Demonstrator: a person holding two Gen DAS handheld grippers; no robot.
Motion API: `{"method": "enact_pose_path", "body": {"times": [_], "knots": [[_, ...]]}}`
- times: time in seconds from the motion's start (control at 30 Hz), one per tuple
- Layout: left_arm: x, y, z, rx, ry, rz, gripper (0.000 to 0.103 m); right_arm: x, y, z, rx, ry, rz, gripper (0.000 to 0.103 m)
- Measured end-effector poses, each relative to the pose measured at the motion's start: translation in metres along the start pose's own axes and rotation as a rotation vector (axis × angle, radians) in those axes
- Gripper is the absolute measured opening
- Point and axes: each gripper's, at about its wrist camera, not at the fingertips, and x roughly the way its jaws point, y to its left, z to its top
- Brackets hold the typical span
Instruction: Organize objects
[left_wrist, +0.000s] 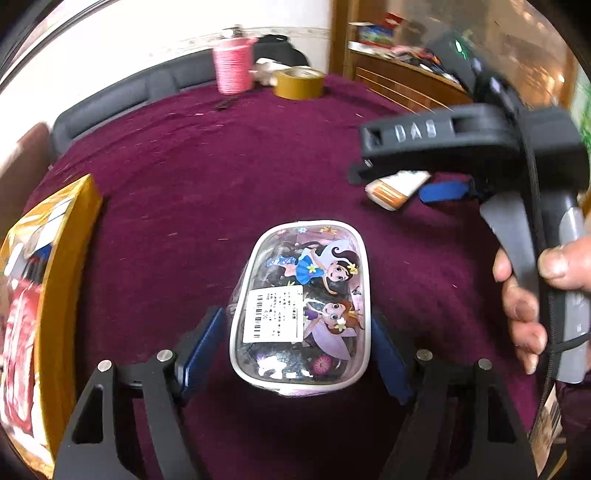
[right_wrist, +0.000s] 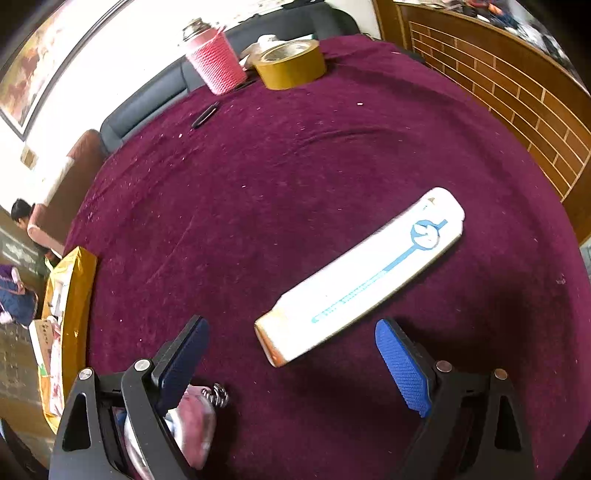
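Note:
A clear cartoon-printed pouch (left_wrist: 301, 302) with a white rim lies on the maroon tablecloth (left_wrist: 221, 177). My left gripper (left_wrist: 297, 343) is open, its blue pads on either side of the pouch; touching or apart I cannot tell. A white box with blue print and an orange end (right_wrist: 360, 277) lies on the cloth. My right gripper (right_wrist: 291, 354) is open and hovers over the box's orange end. In the left wrist view the right gripper (left_wrist: 436, 173) is above the white box (left_wrist: 395, 190). The pouch's edge (right_wrist: 195, 424) shows behind the right gripper's left finger.
A yellow box (left_wrist: 44, 306) stands at the table's left edge, also in the right wrist view (right_wrist: 70, 314). A pink cup (right_wrist: 216, 61), a roll of brown tape (right_wrist: 291, 62) and a small black pen (right_wrist: 205, 115) sit at the far edge. A wooden cabinet (right_wrist: 517, 92) is on the right.

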Motion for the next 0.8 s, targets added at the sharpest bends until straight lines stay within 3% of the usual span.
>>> {"method": "enact_pose_path", "body": {"times": [0.13, 0.37, 0.47, 0.57, 0.8], "knots": [[-0.017, 0.021, -0.005, -0.051, -0.028, 0.053, 0.075, 0.011, 0.022, 0.003, -0.08, -0.01, -0.04, 0.094], [-0.042, 0.066, -0.02, -0.145, -0.061, 0.136, 0.075, 0.019, 0.09, -0.02, -0.365, -0.007, -0.076, 0.073], [-0.048, 0.079, -0.028, -0.17, -0.062, 0.149, 0.075, 0.022, 0.115, -0.036, -0.447, 0.022, -0.049, 0.072], [-0.054, 0.09, -0.036, -0.193, -0.068, 0.153, 0.076, 0.022, 0.135, -0.052, -0.486, 0.083, 0.043, 0.072], [-0.077, 0.105, -0.044, -0.214, -0.13, 0.187, 0.076, 0.008, 0.165, -0.077, -0.549, 0.08, 0.063, 0.075]]}}
